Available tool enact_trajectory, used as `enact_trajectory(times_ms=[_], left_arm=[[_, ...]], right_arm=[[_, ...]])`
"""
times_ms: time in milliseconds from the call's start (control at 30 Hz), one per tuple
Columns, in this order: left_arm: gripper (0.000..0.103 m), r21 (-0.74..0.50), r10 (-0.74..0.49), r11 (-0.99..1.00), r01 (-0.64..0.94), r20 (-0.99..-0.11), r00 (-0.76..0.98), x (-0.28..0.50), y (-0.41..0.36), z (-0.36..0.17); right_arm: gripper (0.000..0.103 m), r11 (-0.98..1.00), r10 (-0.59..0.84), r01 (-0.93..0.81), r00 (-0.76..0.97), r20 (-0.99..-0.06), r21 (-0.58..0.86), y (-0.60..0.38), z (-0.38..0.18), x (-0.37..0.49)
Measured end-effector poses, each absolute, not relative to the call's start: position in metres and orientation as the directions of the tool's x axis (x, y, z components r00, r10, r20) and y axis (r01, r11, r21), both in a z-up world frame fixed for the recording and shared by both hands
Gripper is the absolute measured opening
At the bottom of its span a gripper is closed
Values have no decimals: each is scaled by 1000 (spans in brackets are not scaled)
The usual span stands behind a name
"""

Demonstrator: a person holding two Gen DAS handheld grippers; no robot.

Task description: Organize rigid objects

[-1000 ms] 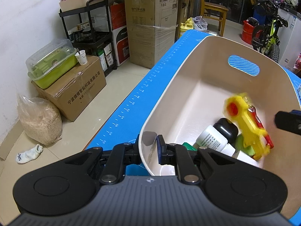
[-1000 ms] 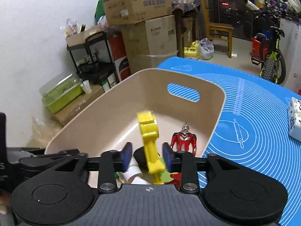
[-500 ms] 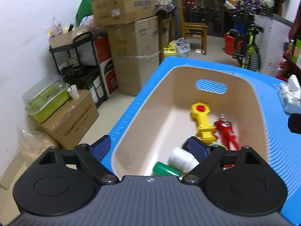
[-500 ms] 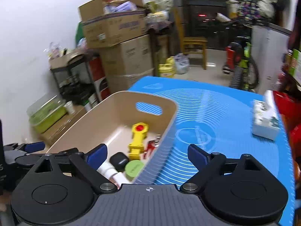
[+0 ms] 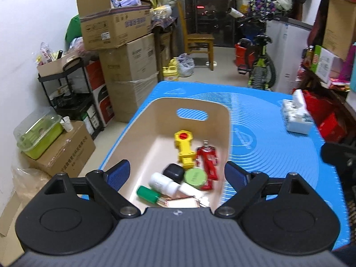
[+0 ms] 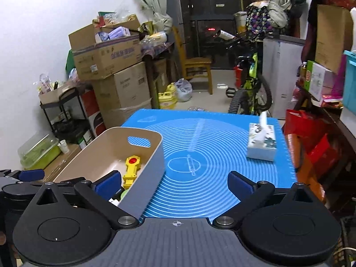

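A ringed blue mat (image 6: 218,155) is covering the table in a cluttered storeroom. The smooth beige bin (image 5: 155,120), at its left edge, is holding the yellow toy (image 5: 184,148). Both the left gripper (image 5: 175,173) and the right gripper (image 6: 175,182), just opened, are standing spread and empty.

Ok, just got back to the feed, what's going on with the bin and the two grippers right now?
Both grippers are empty, their jaws having just opened wide. The left gripper hangs above the beige bin, which holds the yellow toy, a red figure, a green round tin, a black case and some bottles. The right gripper is over the bin's right wall and the blue mat. Only the tissue box sits out on the mat.
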State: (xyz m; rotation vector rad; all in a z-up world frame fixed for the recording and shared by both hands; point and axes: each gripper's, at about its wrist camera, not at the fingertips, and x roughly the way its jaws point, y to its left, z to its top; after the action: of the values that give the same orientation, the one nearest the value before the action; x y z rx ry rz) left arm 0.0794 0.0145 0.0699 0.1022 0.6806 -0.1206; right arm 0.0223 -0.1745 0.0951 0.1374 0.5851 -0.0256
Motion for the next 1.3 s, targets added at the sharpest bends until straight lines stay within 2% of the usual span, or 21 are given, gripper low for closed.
enact_trajectory(times_ms=[267, 600, 1300], left_arm=[[92, 49, -121, 979, 196, -636, 762, 41, -8, 77], [92, 30, -166, 969, 246, -659, 734, 2, -25, 60], [91, 79, -133, 966, 246, -665, 735, -22, -28, 15]], right_arm=[[100, 988, -29, 106, 834, -551, 108, -189, 96, -26], [100, 987, -73, 141, 822, -564, 78, -200, 74, -70], [100, 985, -90, 161, 802, -590, 68, -198, 24, -103]])
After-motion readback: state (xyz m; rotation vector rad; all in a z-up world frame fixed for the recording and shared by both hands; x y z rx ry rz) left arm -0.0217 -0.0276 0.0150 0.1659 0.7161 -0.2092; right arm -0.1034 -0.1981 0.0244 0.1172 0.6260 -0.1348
